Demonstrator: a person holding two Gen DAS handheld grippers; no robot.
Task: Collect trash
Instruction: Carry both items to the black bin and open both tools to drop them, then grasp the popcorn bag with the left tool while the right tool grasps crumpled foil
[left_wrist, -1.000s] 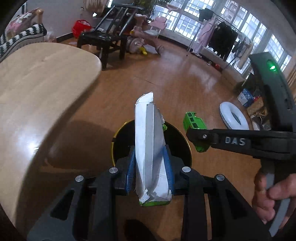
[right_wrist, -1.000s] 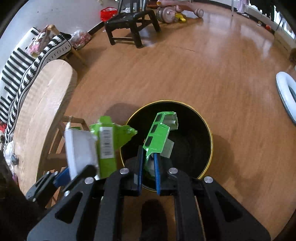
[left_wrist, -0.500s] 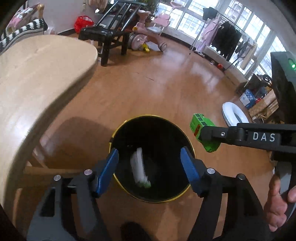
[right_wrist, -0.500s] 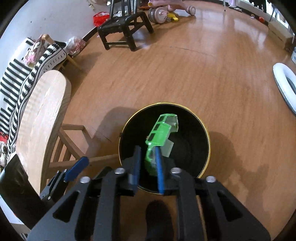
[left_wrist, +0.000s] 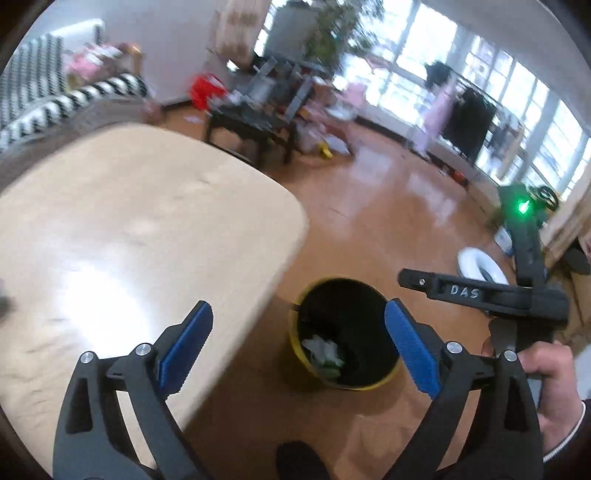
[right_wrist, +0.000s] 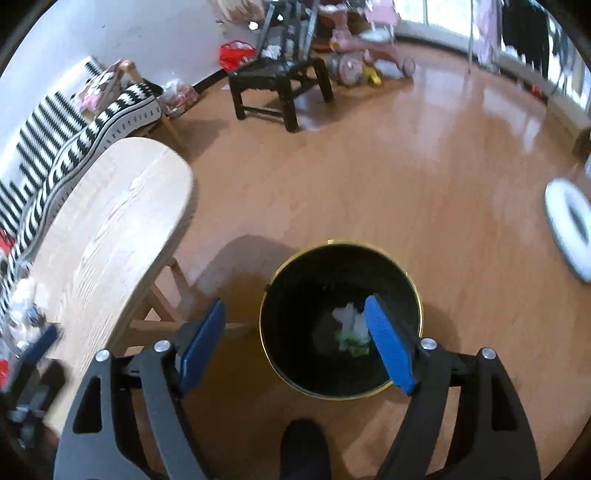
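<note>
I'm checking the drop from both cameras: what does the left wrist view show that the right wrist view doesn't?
Only the left wrist view shows the right gripper from outside, with the hand on its handle and its green light, plus the clothes rack by the windows.

Only the right wrist view shows the table's wooden legs and clutter at the table's near left end.

Both show the black bin on the floor with white and green trash inside, the wooden table, the white ring, and each view's own gripper opening, nothing between its jaws.
</note>
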